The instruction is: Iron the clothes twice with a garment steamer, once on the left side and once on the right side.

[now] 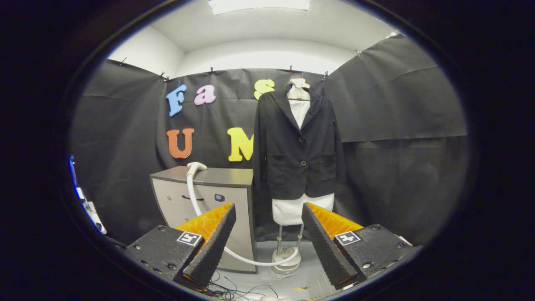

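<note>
A dark buttoned jacket point(299, 146) hangs on a white mannequin point(292, 211) that stands on a metal stand beyond my fingers. The white steamer head point(195, 167) lies on top of a grey cabinet point(217, 184) to the left of the jacket. Its white hose point(196, 209) curves down the cabinet front and runs across the floor to the mannequin's base point(286, 259). My gripper point(268, 240) is open, well short of both, with nothing between its fingers.
The grey cabinet stands against the black cloth wall, close beside the mannequin. Loose cables point(234, 290) lie on the floor just ahead of my fingers. Some equipment point(90, 209) stands at the far left edge.
</note>
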Motion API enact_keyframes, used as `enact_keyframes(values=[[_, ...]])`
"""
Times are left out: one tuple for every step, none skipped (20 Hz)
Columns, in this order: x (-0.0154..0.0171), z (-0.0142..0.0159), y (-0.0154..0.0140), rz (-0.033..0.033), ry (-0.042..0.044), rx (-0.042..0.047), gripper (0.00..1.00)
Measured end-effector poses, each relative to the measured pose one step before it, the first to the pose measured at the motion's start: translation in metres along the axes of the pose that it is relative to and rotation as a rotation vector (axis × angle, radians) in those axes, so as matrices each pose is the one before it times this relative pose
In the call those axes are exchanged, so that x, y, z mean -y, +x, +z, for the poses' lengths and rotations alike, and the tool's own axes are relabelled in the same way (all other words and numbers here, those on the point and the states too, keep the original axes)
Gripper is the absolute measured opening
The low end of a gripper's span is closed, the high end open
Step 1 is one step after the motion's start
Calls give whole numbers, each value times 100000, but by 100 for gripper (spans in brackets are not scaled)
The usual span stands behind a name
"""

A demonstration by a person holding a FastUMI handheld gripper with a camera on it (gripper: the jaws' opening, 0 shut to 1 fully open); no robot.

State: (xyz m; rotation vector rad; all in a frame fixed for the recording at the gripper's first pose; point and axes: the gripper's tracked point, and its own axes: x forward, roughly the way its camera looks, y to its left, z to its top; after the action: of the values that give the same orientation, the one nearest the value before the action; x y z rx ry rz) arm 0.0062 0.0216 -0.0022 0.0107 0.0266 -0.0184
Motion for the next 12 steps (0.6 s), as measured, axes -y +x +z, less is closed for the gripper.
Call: enact_keyframes(values=[[-348,-28,88,-31,338,-380,100],[-254,-107,262,-394,384,-584,100],[-234,101,196,-122,187,-250,100],[-258,146,303,-325,306,32,100],[-227,315,426,-120,473,57,100],[-597,264,485,707,423,-81,100],[-613,311,478,783,122,-584,100],[-581,488,718,1379,-242,557,100],[-571,644,666,1118,-672,443,100],[-649,487,810,1655,-1162,385,100],[-695,654,874,1502,-823,720,100],[-849,636,1088,1911,-526,536,100]])
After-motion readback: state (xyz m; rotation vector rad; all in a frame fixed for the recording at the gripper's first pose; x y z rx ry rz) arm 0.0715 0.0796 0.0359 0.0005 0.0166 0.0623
